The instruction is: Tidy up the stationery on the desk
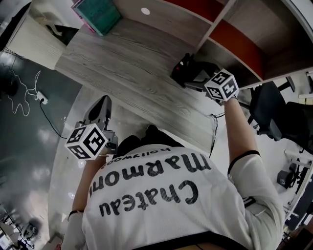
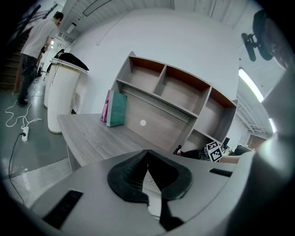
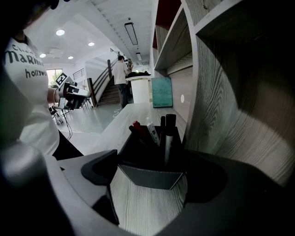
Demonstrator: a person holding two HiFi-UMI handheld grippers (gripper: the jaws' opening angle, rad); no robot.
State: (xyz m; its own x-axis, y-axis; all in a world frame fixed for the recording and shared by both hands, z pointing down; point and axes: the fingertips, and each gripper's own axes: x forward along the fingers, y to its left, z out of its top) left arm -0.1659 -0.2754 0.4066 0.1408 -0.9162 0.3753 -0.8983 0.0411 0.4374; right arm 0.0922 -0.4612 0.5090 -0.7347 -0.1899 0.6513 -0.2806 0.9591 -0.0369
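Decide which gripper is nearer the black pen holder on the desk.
Right. The right gripper is at the pen holder, jaws apart either side of it; the left gripper hangs off the desk, well away.

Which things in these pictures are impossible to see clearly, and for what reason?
Pen holder: head view, mostly covered by the right tongs; pens cannot be counted there.
Teal book: head view, cut off by the top edge; cover print too small.
Pens: right gripper view, label print too small to read.
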